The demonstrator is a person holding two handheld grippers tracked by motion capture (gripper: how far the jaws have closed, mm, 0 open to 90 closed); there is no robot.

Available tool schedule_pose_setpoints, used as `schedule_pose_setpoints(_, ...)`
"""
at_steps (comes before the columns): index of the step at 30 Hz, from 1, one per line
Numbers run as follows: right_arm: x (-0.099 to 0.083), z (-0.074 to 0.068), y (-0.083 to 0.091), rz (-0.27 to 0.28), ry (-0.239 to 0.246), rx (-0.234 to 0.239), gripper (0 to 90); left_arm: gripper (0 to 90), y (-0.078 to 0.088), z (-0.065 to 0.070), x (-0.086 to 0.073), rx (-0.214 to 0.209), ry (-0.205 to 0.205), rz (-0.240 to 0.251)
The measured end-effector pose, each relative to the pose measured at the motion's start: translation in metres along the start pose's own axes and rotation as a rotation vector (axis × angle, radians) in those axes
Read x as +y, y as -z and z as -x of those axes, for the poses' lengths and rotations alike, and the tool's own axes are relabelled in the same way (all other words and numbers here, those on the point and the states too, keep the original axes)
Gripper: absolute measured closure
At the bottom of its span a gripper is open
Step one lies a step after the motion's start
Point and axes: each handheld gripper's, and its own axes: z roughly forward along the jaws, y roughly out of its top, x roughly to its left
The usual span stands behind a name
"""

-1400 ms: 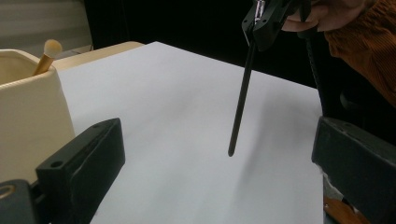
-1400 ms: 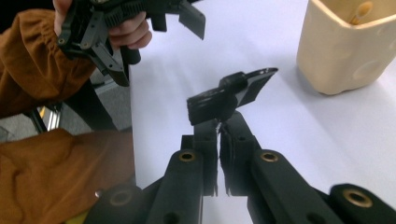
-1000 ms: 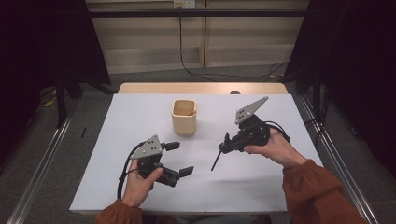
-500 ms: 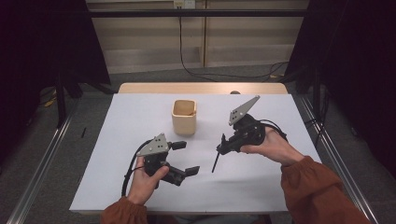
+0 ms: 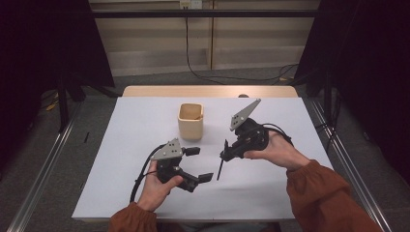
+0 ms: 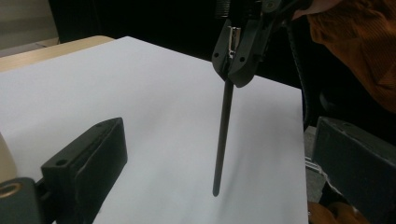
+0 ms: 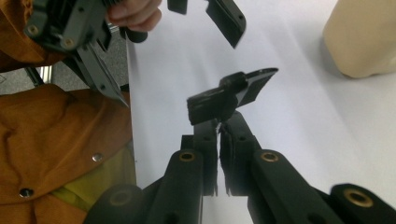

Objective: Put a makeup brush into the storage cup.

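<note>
I held a thin black stick over the white table.
My right gripper (image 5: 226, 153), center frame, clenched the stick (image 5: 220, 169); my left gripper (image 5: 199, 164), lower left of it, gaped.

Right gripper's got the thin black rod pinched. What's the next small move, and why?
Probably carry the rod up over the beige cup. The right gripper pinches its top end, the rod hangs free above the white sheet, and the left gripper stands open nearby.

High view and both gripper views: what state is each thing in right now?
Right gripper: shut on the thin black rod.
Thin black rod: hangs tip down, just above the white sheet.
Left gripper: open, nothing between its jaws.
Beige cup: upright on the sheet, untouched.
</note>
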Motion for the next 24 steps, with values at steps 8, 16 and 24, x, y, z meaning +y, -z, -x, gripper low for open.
schedule_pose_setpoints(8,0.0057,-0.0023,-0.0026,0.023,-0.002,-0.004,85.4,16.1,-0.0062,0.0038,-0.0013,0.053,-0.031,-0.046)
schedule_pose_setpoints(16,0.0088,-0.0042,-0.0045,0.047,0.005,0.003,85.4,48.8,-0.0070,0.0055,-0.0020,0.041,-0.054,-0.050)
schedule_pose_setpoints(24,0.0095,-0.0058,-0.0074,0.057,0.009,0.012,85.3,68.6,-0.0107,0.0040,-0.0013,0.044,-0.042,-0.021)
